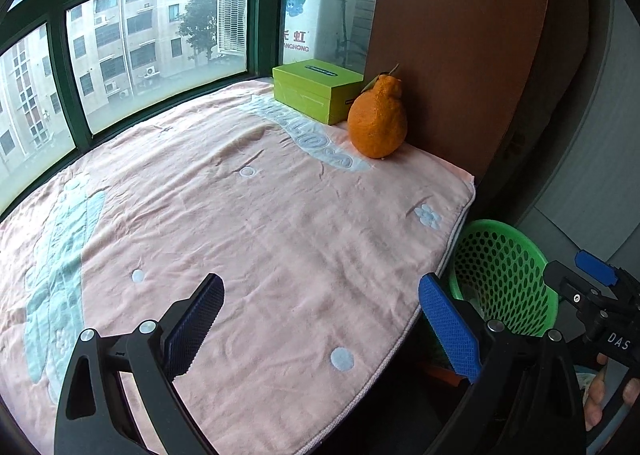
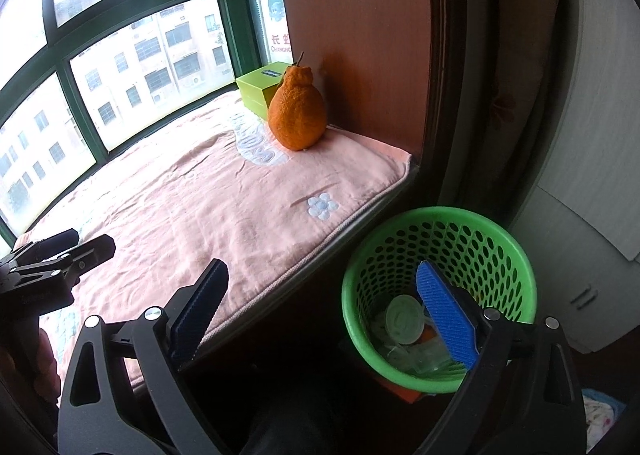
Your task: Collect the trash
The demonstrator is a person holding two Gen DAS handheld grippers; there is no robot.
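A green perforated trash basket (image 2: 496, 251) stands on the floor beside the pink-blanketed window ledge (image 2: 200, 195); it also shows in the left wrist view (image 1: 520, 267). Inside it lie a round pale lid (image 2: 404, 319) and clear wrappers (image 2: 416, 359). My right gripper (image 2: 324, 291) is open and empty, its right finger over the basket's mouth. My left gripper (image 1: 320, 303) is open and empty above the ledge's front edge. The right gripper shows at the right in the left wrist view (image 1: 592, 279), and the left gripper at the left in the right wrist view (image 2: 72, 251).
A large bumpy orange fruit (image 1: 378, 119) and a lime-green box (image 1: 316, 89) sit at the ledge's back right, against a brown wooden panel (image 1: 460, 35). Green-framed windows (image 1: 160, 35) line the back. A grey cabinet (image 2: 592, 215) stands at the right.
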